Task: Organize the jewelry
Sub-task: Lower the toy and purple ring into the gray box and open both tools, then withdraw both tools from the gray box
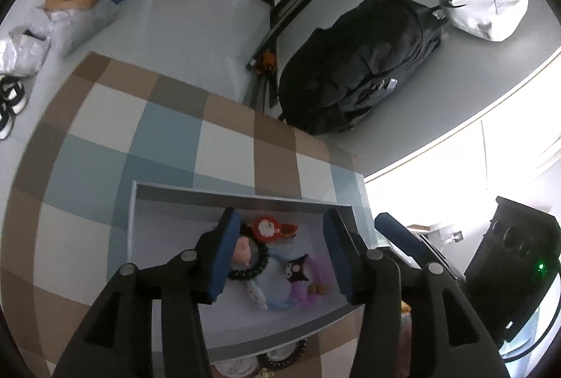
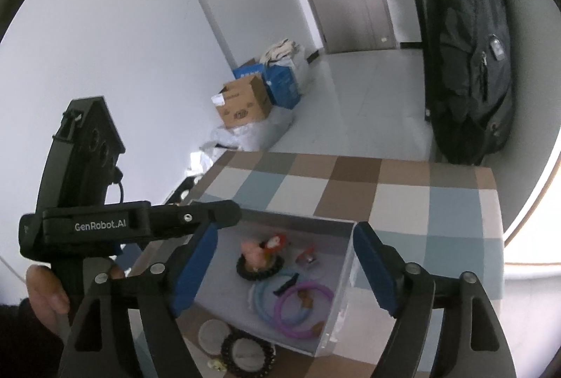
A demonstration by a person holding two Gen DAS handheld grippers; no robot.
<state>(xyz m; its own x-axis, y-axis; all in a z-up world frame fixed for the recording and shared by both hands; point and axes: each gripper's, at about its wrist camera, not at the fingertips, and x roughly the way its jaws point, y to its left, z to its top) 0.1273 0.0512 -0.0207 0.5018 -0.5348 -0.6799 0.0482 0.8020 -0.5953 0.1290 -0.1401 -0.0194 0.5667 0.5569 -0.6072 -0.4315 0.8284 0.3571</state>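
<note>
While the checked brown, blue and white surface (image 2: pixel 403 203) is carrying the shallow white box (image 2: pixel 345 283) of bracelets, you are holding both grippers angled down over it, left gripper (image 1: pixel 280 255) and right gripper (image 2: pixel 284 267) gaping apart, clutching nothing.

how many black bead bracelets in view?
2. One black bead bracelet lies inside the grey box, around a pink charm. The second bracelet lies outside on the checked cloth, in front of the box. More may be hidden behind the grippers.
</note>
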